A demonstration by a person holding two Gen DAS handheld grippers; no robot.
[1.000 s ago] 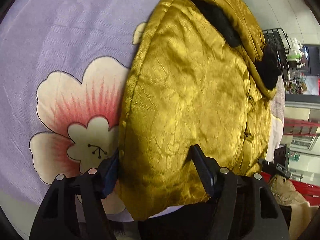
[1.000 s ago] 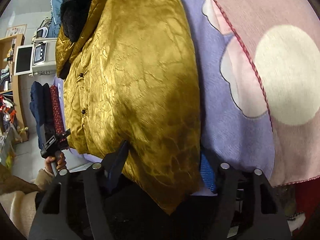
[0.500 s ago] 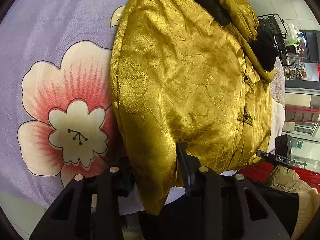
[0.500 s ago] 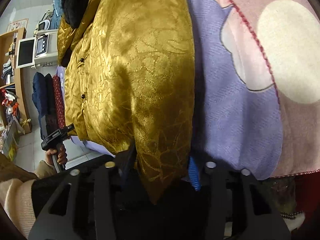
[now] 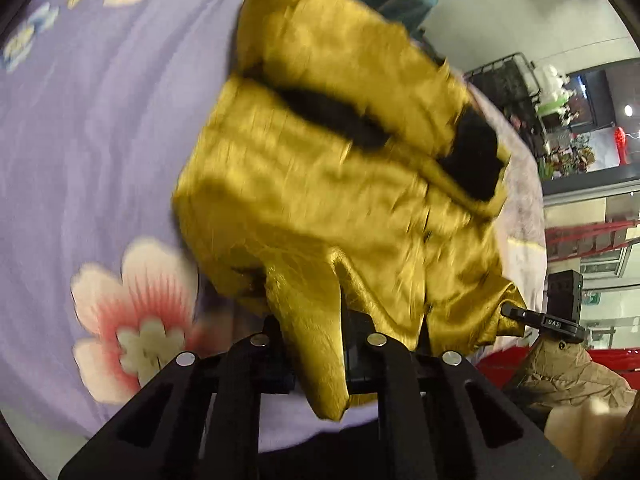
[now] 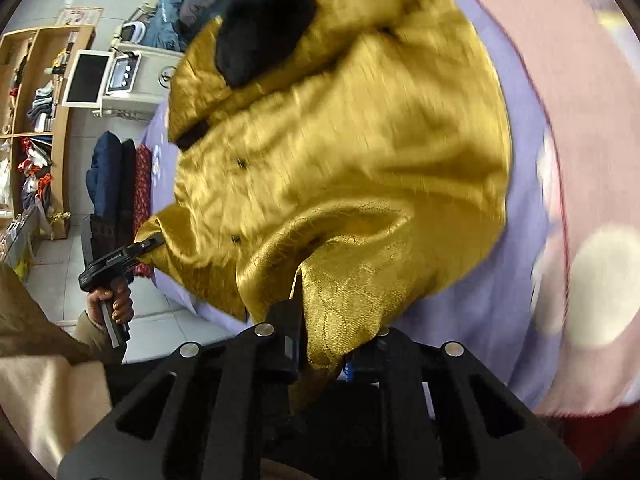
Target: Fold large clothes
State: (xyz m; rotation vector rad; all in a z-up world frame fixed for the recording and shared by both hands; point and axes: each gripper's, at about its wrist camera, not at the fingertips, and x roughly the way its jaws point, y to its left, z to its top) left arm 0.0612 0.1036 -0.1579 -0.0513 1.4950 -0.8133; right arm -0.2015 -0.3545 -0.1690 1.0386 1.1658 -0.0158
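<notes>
The gold jacket (image 5: pixel 320 184) lies on our lilac flowered bedspread (image 5: pixel 100 120), collar toward twelve o'clock. Our left gripper (image 5: pixel 312 344) and right gripper (image 6: pixel 324 340) have just closed, each pinching a hem corner at six. We should raise both evenly, carrying the hem toward twelve without slack.

One legible marking: the letters "DAS" in white on the black body of the right gripper (image 5: pixel 558 323), seen at the right edge of the left wrist view. The left gripper (image 6: pixel 110 261) carries a white marking in the right wrist view; it is too small to read. No other text is legible.
</notes>
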